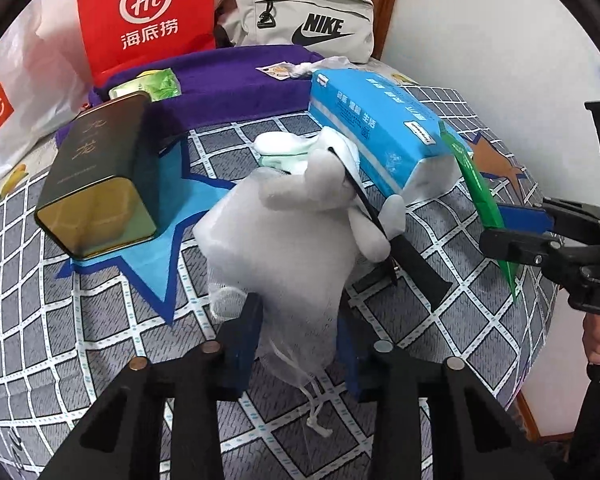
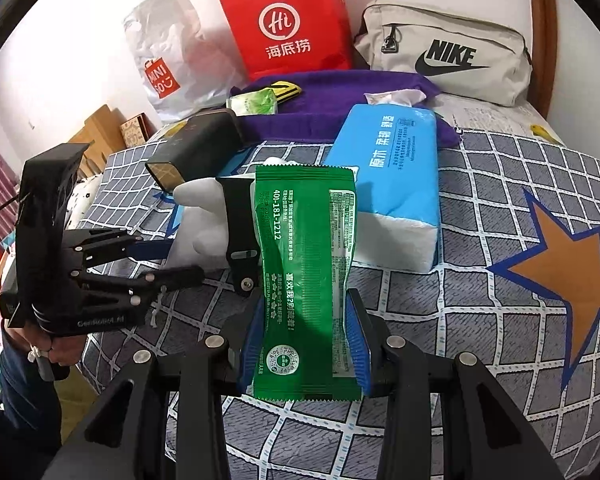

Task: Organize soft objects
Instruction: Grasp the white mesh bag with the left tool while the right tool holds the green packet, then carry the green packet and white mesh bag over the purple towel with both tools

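Observation:
My left gripper [image 1: 300, 332] is shut on a white mesh pouch [image 1: 284, 248] and holds it above the bed; a grey plush toy [image 1: 320, 188], pale socks [image 1: 288, 152] and a black strap [image 1: 404, 252] stick out of its top. My right gripper [image 2: 304, 344] is shut on a green foil packet [image 2: 304, 264], held upright just right of the pouch. The packet also shows in the left wrist view [image 1: 484, 196]. A blue tissue pack [image 1: 376, 120] lies behind them on the bed.
A dark tin box [image 1: 96, 176] lies at the left on the checked bedsheet [image 1: 100, 312]. A purple towel [image 1: 236, 80] with a small green pack [image 1: 156, 84] lies behind. A red paper bag [image 1: 144, 12], a Nike bag [image 1: 308, 20] and a white plastic bag [image 1: 16, 92] stand at the wall.

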Motion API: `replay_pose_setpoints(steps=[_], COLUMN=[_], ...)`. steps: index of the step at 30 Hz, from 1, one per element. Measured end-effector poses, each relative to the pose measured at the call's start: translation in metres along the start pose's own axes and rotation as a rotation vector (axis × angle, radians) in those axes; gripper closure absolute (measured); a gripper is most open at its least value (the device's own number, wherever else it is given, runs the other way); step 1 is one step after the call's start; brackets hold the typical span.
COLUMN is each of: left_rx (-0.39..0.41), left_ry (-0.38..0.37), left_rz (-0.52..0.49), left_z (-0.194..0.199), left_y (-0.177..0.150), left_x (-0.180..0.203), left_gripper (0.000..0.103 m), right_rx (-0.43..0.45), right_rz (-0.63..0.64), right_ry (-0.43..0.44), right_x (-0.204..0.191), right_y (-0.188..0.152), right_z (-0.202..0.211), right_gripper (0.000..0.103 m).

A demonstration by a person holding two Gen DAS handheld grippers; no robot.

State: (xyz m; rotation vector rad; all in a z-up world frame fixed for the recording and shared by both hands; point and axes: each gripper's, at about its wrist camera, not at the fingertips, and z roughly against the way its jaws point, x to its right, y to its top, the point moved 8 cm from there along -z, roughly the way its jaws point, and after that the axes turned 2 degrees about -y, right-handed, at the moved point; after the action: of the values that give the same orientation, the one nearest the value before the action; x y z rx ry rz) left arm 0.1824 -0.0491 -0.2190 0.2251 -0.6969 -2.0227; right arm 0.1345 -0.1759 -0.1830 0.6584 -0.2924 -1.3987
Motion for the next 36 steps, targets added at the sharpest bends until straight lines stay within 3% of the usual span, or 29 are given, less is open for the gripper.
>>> replay_pose_setpoints(steps=[4, 7, 16, 20, 24, 25, 30, 33, 36], left_rx=[0.024, 0.038, 0.087, 0.035, -0.011, -0.023, -0.023, -0.004, 0.015], left_ry=[-0.021, -0.014, -0.03, 0.017, 0.0, 0.005, -0.002, -0.015, -0.013], left_rz=[0.001, 0.002, 0.049, 0.067, 0.094, 0.096, 0.098, 0.091, 0.094], left_z=[0.013, 0.023, 0.052, 0.042, 0.031, 0.029, 0.029, 0.034, 0.042], left_y=[0.0, -0.001, -0.005, -0.017, -0.035, -0.038, -0.045, -0.045, -0.043], left_x=[0.001, 0.0, -0.009, -0.021, -0.024, -0.025, -0.021, -0.018, -0.019], left_gripper=[0.086, 0.089, 0.09, 0.09, 0.086, 0.082, 0.081, 0.092, 0.093], right_rx=[-0.005, -0.006, 0.0, -0.001, -0.004, -0.006, -0.006, -0.006, -0.008], right_rz=[0.008, 0.006, 0.009, 0.014, 0.022, 0.023, 0.029, 0.028, 0.029], right_ry=[0.006, 0.008, 0.014, 0.018, 0.022, 0.021, 0.024, 0.024, 0.024], right_x=[-0.004, -0.005, -0.008, -0.011, -0.014, -0.015, -0.017, -0.018, -0.018], right_y=[-0.004, -0.005, -0.006, -0.008, -0.008, -0.009, -0.009, -0.009, -0.01], right_z=[0.0, 0.0, 0.004, 0.004, 0.004, 0.004, 0.004, 0.004, 0.004], right_gripper=[0.064, 0.064, 0.064, 0.064, 0.064, 0.064, 0.064, 0.064, 0.064])
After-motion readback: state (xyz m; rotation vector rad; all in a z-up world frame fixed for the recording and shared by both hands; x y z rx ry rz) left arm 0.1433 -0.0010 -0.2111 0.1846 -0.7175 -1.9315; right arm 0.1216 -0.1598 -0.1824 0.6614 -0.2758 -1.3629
